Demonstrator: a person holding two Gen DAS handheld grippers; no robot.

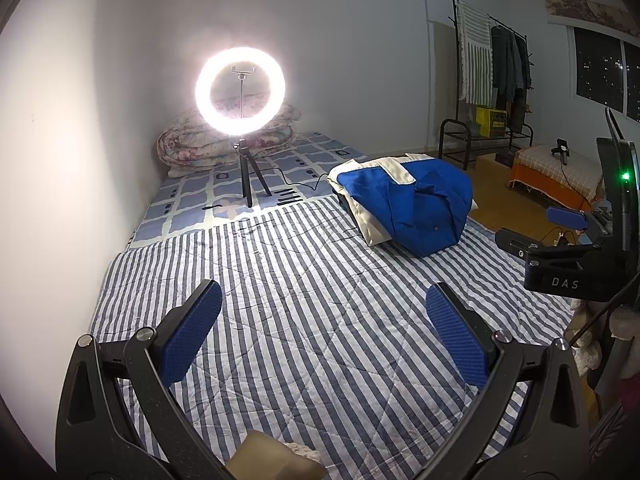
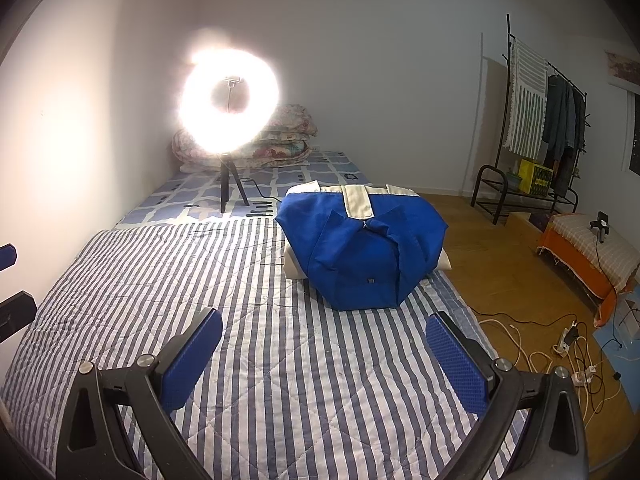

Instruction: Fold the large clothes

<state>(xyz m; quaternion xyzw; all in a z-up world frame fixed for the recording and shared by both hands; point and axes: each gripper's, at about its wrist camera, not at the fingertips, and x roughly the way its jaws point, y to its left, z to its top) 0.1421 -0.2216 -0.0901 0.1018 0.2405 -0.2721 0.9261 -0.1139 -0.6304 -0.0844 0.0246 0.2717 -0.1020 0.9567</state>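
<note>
Blue cotton garment with cream trim [image 2: 362, 248]: lay bundled in a compact fold on the blue-and-white striped quilt [image 2: 248, 360], toward its far right edge. Right gripper [image 2: 324, 356]: hovered short of the garment, fingers spread, holding nothing. Left gripper [image 1: 324, 330]: further back and left of the garment, likewise spread and empty. Glaring ring light on a tripod [image 1: 240, 90]: beyond the garment. Risk, judged: a nudge could tip the bundle over the quilt's edge and undo it.

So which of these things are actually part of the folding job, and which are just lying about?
Part of the job:
- blue and cream garment, bundled on the striped quilt
- left tool, open
- right tool, open

Just lying about:
- ring light
- floral bedding
- clothes rack
- floor cables
</note>
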